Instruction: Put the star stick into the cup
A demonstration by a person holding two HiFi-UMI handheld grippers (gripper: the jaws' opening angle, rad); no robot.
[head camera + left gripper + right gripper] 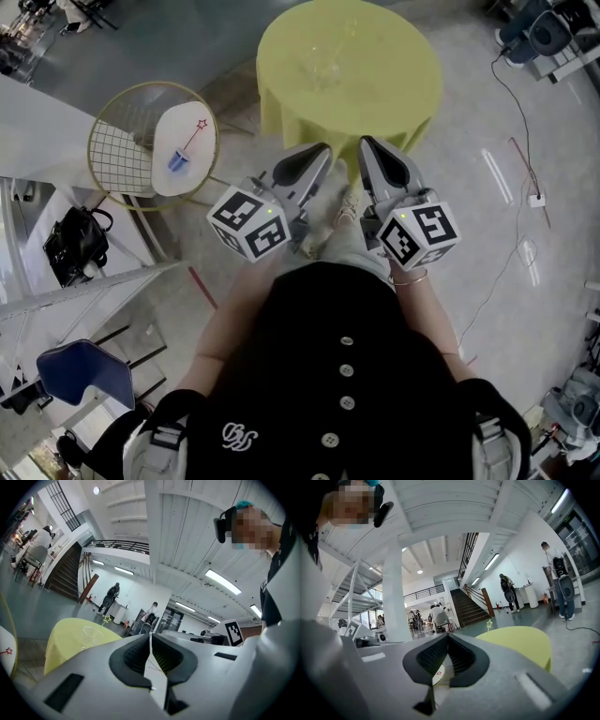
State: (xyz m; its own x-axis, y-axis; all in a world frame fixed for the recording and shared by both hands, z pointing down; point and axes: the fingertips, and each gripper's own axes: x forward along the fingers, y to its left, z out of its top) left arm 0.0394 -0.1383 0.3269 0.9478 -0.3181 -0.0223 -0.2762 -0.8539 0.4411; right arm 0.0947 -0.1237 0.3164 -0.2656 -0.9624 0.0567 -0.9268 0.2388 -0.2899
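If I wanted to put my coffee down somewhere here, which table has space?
The round yellow table is mostly bare: its whole right half and near edge are free, with only a clear glass left of centre. The small white oval tabletop is crowded by a blue cup and a red-star stick.

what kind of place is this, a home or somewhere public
Probably a big open indoor hall, maybe a lab or shared workspace: a wide staircase rises beside a railed mezzanine, strip lights line the high ceiling, and a round yellow table stands on polished grey floor.
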